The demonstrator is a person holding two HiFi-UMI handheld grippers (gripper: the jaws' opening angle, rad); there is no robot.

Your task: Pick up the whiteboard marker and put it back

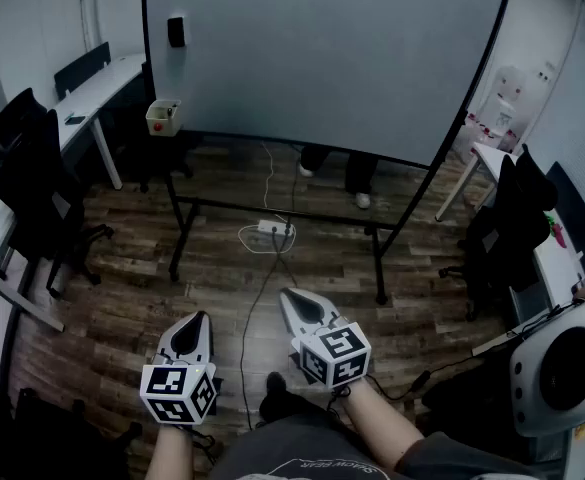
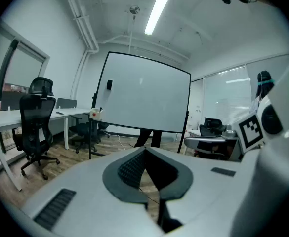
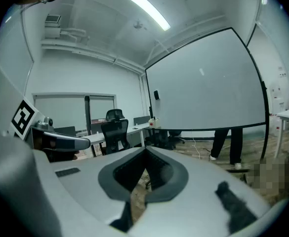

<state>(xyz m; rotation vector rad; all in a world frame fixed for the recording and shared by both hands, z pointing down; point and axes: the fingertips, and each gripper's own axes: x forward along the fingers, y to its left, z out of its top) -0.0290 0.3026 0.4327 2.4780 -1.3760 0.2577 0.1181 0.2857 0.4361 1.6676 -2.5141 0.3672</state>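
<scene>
A large whiteboard (image 1: 322,58) on a black wheeled stand faces me across the wooden floor. A small white and red box (image 1: 162,116) hangs at the left end of its ledge, and a black eraser-like block (image 1: 176,31) sticks to the board above it. I cannot pick out a marker. My left gripper (image 1: 200,316) and right gripper (image 1: 284,293) are held low in front of me, far from the board, both shut and empty. In the left gripper view the left gripper (image 2: 144,149) points at the board (image 2: 144,93). The right gripper (image 3: 145,148) likewise points at it (image 3: 208,83).
A person's legs (image 1: 332,173) show behind the board. A power strip with cables (image 1: 269,230) lies on the floor under it. Black office chairs (image 1: 42,208) and desks (image 1: 92,88) line the left. More chairs (image 1: 507,228) and a white machine (image 1: 562,368) stand at right.
</scene>
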